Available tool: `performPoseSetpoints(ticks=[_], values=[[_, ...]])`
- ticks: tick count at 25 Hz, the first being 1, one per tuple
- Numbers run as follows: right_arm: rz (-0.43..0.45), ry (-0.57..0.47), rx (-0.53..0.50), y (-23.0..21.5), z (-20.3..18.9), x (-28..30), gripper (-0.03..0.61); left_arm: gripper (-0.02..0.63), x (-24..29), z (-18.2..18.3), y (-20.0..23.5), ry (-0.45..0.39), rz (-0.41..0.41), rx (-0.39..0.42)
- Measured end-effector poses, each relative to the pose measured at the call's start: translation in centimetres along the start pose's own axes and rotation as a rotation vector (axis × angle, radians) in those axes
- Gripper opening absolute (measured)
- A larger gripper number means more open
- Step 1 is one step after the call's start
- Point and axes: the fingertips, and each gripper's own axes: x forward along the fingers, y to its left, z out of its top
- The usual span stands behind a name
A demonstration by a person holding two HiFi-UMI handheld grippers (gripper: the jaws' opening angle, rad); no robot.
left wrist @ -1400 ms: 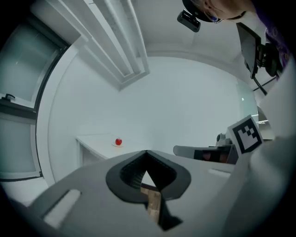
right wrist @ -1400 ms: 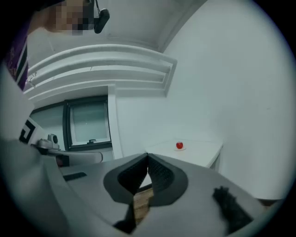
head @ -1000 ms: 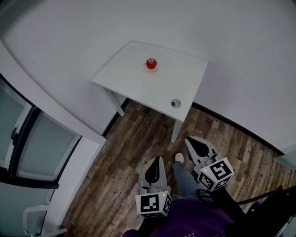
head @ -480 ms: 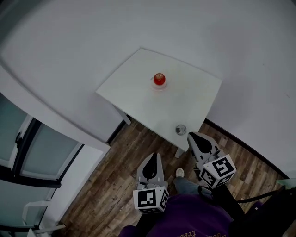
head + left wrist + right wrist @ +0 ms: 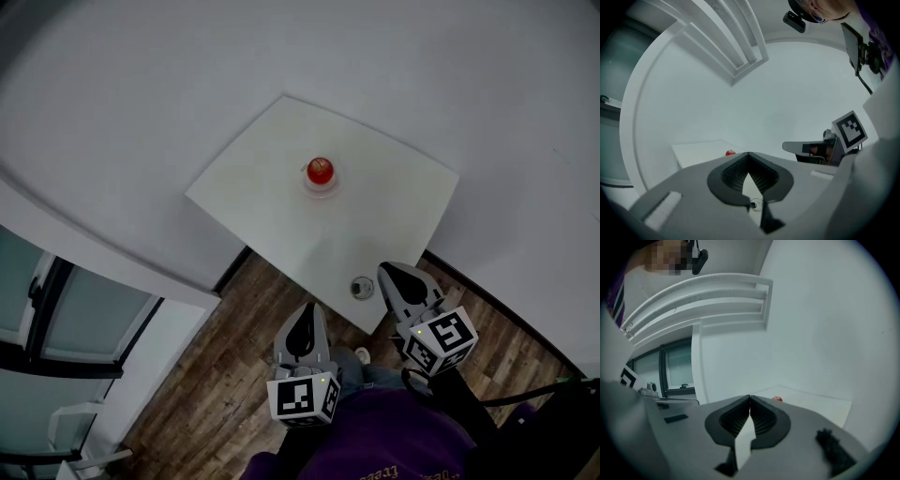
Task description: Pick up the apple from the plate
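We judge this to be the approach step: the apple [image 5: 320,171] sits on its plate [image 5: 320,191] near the middle of the white worktop [image 5: 262,202], well apart from both claws. The left claw [image 5: 302,319] and right claw [image 5: 392,275] are both closed and empty. Next, one claw must reach forward and spread its jaws around the apple. A small round object [image 5: 362,287] lies at the near edge, just beside the right claw, but nothing stands around the apple.

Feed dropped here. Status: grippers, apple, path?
Left gripper shut, empty. Right gripper shut, empty. Apple on plate, middle of table, untouched. Only a small grommet by near edge.
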Motion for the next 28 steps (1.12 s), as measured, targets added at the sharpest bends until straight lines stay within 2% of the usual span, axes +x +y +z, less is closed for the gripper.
performPoseSetpoints(ticks=[7, 19, 28], values=[[-0.013, 0.003, 0.021, -2.2, 0.6, 2.9, 0.009, 0.006, 4.0, 1.3, 0.9, -0.007, 0.002, 0.027], [-0.093, 0.016, 0.035, -6.2, 1.5, 10.0, 0.011, 0.008, 13.3, 3.4, 3.8, -0.036, -0.124, 0.066], [-0.151, 0.053, 0.037, -8.7, 1.1, 14.5, 0.011, 0.089, 20.6, 2.9, 6.5, 0.004, -0.184, 0.063]])
